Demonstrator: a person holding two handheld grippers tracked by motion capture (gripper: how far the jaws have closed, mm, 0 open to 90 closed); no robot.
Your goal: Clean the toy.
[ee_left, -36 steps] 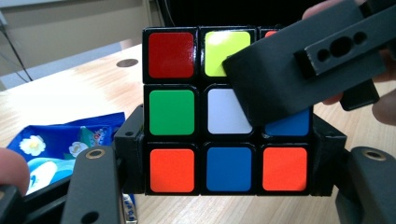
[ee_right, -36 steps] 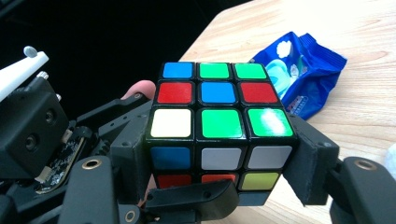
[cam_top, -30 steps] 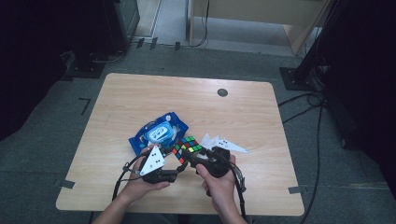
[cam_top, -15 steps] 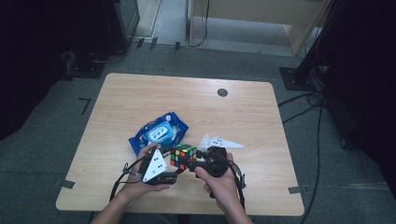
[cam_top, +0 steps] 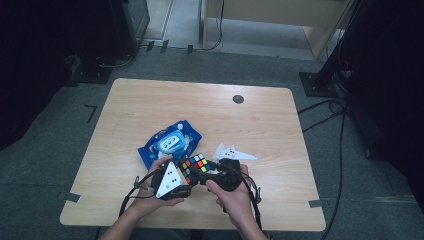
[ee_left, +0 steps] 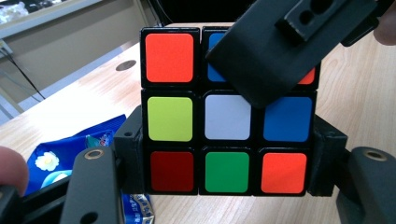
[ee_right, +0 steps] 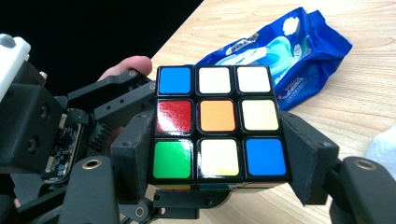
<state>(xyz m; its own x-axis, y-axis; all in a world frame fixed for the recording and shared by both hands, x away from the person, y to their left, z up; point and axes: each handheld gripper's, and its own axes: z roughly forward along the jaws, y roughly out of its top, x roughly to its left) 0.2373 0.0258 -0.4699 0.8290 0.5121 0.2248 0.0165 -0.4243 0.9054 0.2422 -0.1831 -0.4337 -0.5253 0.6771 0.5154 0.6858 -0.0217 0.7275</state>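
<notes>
Since the earlier frames the cube (cam_top: 195, 167) has been shifted a little toward the near edge of the table (cam_top: 150, 100) and turned between the two grippers, and the jaws of the left gripper (cam_top: 186, 176) have just been closing, with the cube between them.

One puzzle cube is counted, held above the near middle of the table. In the left gripper view it is clamped at its bottom layer by that gripper's two black jaws, one on each side; a face of nine stickers is shown there, with white in the centre. In the right gripper view the same cube (ee_right: 218, 122) is grasped at its lower two layers by the right gripper (ee_right: 219, 154), and an orange-centred face is presented.

Two grippers are counted, each carried by one hand: the left hand (cam_top: 150, 200) and the right hand (cam_top: 232, 195).

One blue packet of wipes (cam_top: 170, 142) is seen lying just beyond the cube, and one piece of crumpled white paper (cam_top: 232, 152) lies to its right. One dark round grommet (cam_top: 238, 99) is set near the table's far edge.
</notes>
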